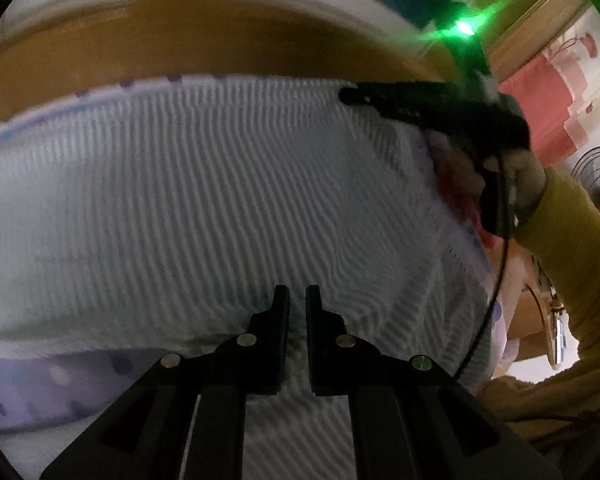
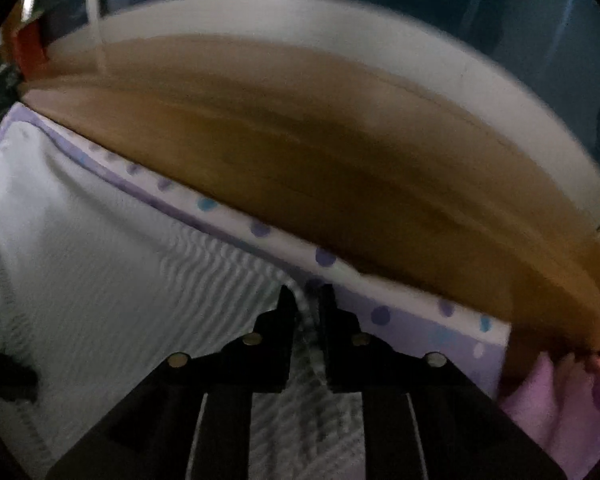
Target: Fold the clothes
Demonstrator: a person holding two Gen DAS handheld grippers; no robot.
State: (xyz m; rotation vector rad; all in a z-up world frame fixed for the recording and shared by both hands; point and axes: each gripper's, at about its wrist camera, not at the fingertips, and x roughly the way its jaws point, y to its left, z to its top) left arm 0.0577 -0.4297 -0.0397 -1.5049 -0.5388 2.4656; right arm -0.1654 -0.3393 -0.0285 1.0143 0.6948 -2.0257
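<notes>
A pale ribbed garment (image 1: pixel 204 200) lies spread over a lilac polka-dot sheet (image 1: pixel 40 388), with a wooden board (image 1: pixel 220 40) beyond its far edge.

The left tool (image 1: pixel 298 300) points down onto the near edge of the garment. Its jaws stand narrow, nearly together, and a pinch of the ribbed cloth sits between the tips. The rest of the garment stretches ahead of this tool and to both sides.

The right tool (image 2: pixel 308 300) sits at the garment's far right corner, close to the board. Its jaws are narrow, and a ridge of the striped hem runs up between the fingers, gripped there. The garment spreads to the left of this tool; bare dotted sheet lies to its right. In the left wrist view the right tool (image 1: pixel 346 96) reaches in from the right, held by a hand (image 1: pixel 528 172) in a mustard sleeve (image 1: pixel 572 248).
</notes>
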